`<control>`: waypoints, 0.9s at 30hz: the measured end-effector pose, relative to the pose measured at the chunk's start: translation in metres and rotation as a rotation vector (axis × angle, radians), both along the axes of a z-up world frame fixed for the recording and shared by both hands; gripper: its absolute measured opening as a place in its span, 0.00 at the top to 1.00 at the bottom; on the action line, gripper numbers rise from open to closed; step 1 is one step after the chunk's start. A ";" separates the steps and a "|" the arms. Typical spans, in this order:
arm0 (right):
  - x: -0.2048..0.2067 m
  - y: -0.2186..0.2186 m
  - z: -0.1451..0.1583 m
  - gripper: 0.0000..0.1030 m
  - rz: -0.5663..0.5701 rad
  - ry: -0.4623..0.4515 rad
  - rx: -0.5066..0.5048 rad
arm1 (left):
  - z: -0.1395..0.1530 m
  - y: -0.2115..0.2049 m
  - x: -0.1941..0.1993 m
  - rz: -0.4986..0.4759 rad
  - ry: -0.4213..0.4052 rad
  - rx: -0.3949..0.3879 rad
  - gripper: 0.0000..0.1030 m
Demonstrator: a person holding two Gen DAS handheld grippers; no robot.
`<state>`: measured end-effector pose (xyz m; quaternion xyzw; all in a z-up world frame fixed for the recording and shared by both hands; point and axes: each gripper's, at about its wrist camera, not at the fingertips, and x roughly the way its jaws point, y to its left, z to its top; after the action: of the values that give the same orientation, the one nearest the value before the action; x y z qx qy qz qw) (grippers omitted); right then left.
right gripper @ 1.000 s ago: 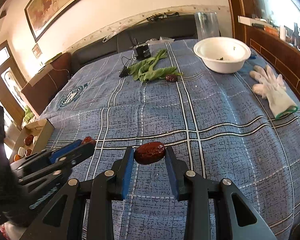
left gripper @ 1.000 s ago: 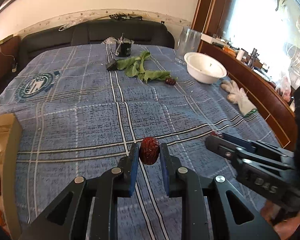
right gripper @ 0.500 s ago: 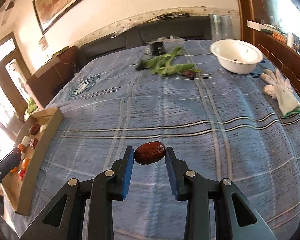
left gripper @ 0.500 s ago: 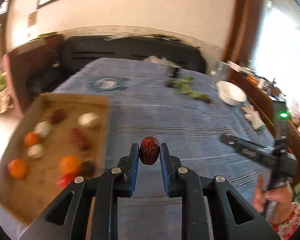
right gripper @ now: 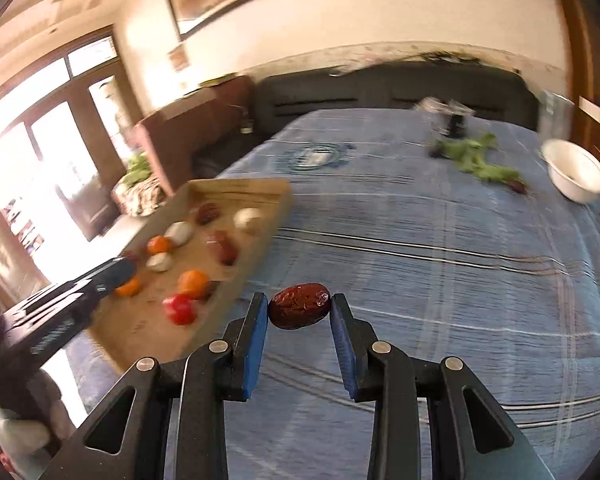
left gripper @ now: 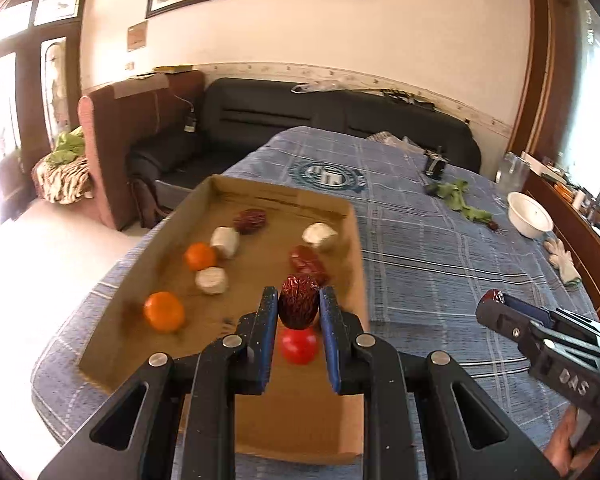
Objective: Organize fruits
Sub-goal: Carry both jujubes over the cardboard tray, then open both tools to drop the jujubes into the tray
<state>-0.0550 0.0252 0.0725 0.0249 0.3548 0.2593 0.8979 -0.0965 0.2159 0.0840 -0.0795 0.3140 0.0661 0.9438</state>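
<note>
Holding a wrinkled dark-red date (left gripper: 299, 306) upright between its blue pads, my left gripper (left gripper: 299, 312) is closed snugly on the fruit and hangs over the near end of the shallow brown cardboard tray (left gripper: 352, 248). My right gripper (right gripper: 299, 312) is pinched on a second, lengthwise dark-red date (right gripper: 299, 311), hanging above the blue plaid tablecloth (right gripper: 440, 280) just beside the tray's right wall, not yet over it. Just below the left date sits a small round red fruit (left gripper: 299, 346). Beyond it in the tray lie two orange mandarins (left gripper: 164, 312), three pale white chunks (left gripper: 211, 280) and two more dark dates (left gripper: 308, 263) — so I judge most of the sorting done. Left to do: drop both held dates in. Far across the cloth, one more dark fruit (left gripper: 493, 225) lies at the edge of some green leaves (left gripper: 458, 200), near a white bowl (left gripper: 529, 220) — it probably needs fetching too. A white glove (left gripper: 562, 260) lies by the table's right edge.
</note>
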 end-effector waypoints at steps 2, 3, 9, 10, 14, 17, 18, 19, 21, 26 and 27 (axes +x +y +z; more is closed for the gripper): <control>-0.004 0.020 0.001 0.66 0.044 -0.010 -0.010 | -0.003 0.010 -0.004 0.022 0.004 0.001 0.80; -0.006 0.030 0.001 0.66 0.065 -0.016 -0.017 | -0.004 0.016 -0.007 0.034 0.005 0.003 0.80; -0.017 0.084 -0.007 0.66 0.186 -0.051 -0.074 | -0.012 0.044 -0.012 0.092 0.015 0.011 0.80; -0.019 0.090 -0.009 0.66 0.201 -0.052 -0.078 | -0.014 0.051 -0.012 0.101 0.020 0.004 0.80; -0.022 0.117 -0.018 0.65 0.257 -0.054 -0.114 | -0.023 0.074 -0.010 0.137 0.036 -0.026 0.80; -0.022 0.133 -0.026 0.65 0.286 -0.040 -0.142 | -0.029 0.086 -0.008 0.146 0.053 -0.058 0.80; -0.021 0.139 -0.030 0.65 0.296 -0.032 -0.153 | -0.031 0.087 -0.007 0.145 0.057 -0.064 0.80; -0.021 0.141 -0.033 0.65 0.302 -0.028 -0.158 | -0.033 0.088 -0.005 0.144 0.061 -0.064 0.80; -0.019 0.147 -0.039 0.65 0.313 -0.019 -0.167 | -0.036 0.087 -0.002 0.141 0.073 -0.060 0.80; -0.012 0.154 -0.052 0.65 0.325 0.026 -0.170 | -0.044 0.084 0.005 0.135 0.100 -0.062 0.80; -0.012 0.153 -0.053 0.65 0.325 0.030 -0.170 | -0.044 0.085 0.005 0.136 0.102 -0.068 0.80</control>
<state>-0.0675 0.1779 0.0197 -0.1049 0.3881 0.3697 0.8377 -0.0913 0.3008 0.0395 -0.1290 0.3574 0.1231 0.9168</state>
